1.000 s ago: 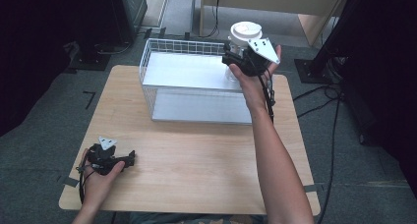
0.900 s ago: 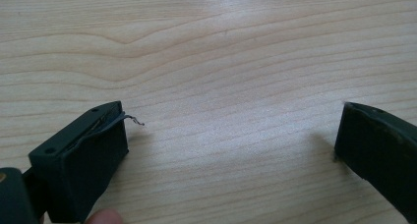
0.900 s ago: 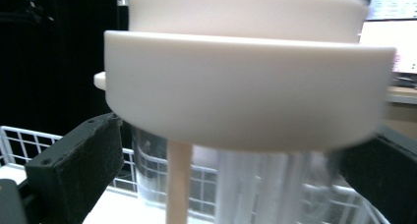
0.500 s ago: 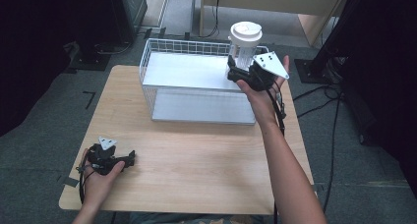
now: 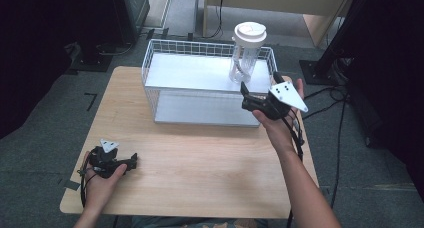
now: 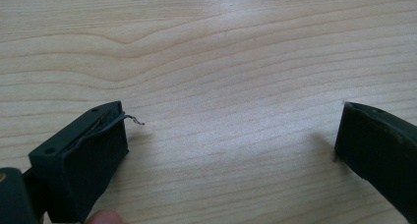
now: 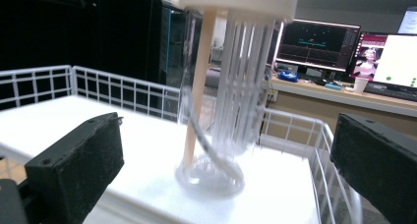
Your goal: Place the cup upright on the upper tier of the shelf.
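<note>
- Tall clear bottle (image 5: 246, 53) with white lid (image 5: 250, 33), upright in the upper right corner of the wire basket (image 5: 165, 50), upper centre of the high view; close to the basket's right wall, so easily knocked against the wire.
- Right hand-held gripper (image 5: 260, 90) just below the bottle in the high view, right of centre; jaws spread wide with nothing between them, the bottle standing free beyond them in the right gripper view (image 7: 221, 96).
- Narrow base and heavy-looking lid: likely top-heavy, so probably quick to tip from a brush by a jaw tip or by the cable (image 5: 336, 153) trailing at the right edge.
- Bottle looks smeared in the right gripper view; cannot tell whether from wobble or camera motion. If wobbling, could topple onto the white basket floor or lean on the rim.
- Thin rod (image 7: 196, 86) and curved tube (image 7: 206, 145) inside the bottle; could rattle or shift in a fall.
- Smooth ribbed wall likely slippery; a fresh grip placed high, near the lid, could lever the bottle over instead of holding it.
- Left hand-held gripper (image 5: 131, 163) low on the tabletop (image 5: 200, 158), lower left of the high view, well apart from the basket; jaws parted and empty over bare wood in the left gripper view (image 6: 231, 150).
- Frayed strip peeling off the left jaw pad (image 6: 129, 119) in that view; could snag or weaken a later grip.
</note>
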`<state>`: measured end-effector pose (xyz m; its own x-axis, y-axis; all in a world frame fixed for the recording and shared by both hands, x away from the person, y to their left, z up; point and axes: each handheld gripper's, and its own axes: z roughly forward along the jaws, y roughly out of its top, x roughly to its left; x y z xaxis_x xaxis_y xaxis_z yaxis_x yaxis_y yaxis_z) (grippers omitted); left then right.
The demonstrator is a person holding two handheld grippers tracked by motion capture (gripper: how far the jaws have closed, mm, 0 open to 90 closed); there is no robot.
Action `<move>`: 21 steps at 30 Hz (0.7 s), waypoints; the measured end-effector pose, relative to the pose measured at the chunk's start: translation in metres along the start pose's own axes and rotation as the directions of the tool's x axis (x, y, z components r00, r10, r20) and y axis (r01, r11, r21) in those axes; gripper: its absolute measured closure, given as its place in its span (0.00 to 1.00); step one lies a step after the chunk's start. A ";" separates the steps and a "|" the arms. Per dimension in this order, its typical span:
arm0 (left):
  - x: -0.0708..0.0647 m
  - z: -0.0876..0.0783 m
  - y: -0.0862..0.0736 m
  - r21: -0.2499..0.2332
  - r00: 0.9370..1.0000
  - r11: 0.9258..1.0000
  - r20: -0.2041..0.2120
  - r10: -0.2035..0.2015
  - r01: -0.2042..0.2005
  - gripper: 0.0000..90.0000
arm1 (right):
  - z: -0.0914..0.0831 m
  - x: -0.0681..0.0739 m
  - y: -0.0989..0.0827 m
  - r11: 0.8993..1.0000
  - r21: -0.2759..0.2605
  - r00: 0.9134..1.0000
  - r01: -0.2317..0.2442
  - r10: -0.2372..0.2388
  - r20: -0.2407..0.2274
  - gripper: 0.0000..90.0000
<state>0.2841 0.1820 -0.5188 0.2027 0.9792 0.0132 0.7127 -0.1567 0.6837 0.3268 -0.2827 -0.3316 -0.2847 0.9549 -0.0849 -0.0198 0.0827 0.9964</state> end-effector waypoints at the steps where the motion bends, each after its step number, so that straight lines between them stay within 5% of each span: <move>1: 0.000 0.000 0.000 -0.001 1.000 1.000 0.000 0.000 0.000 0.00 | -0.004 0.000 -0.003 1.000 0.001 1.000 0.005 -0.005 -0.001 0.00; 10: 0.000 0.000 0.000 0.001 1.000 1.000 0.001 -0.001 0.001 0.00 | -0.037 -0.003 -0.032 0.999 0.023 1.000 0.031 -0.031 0.001 0.00; 21: 0.000 0.000 0.000 0.000 1.000 1.000 0.001 -0.002 0.002 0.00 | -0.068 -0.019 -0.071 0.997 0.077 0.999 0.007 -0.010 0.034 0.00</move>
<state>0.2841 0.1819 -0.5189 0.2017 0.9794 0.0112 0.7128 -0.1546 0.6841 0.2689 -0.3264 -0.4004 -0.2521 0.9631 -0.0946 0.0518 0.1111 0.9925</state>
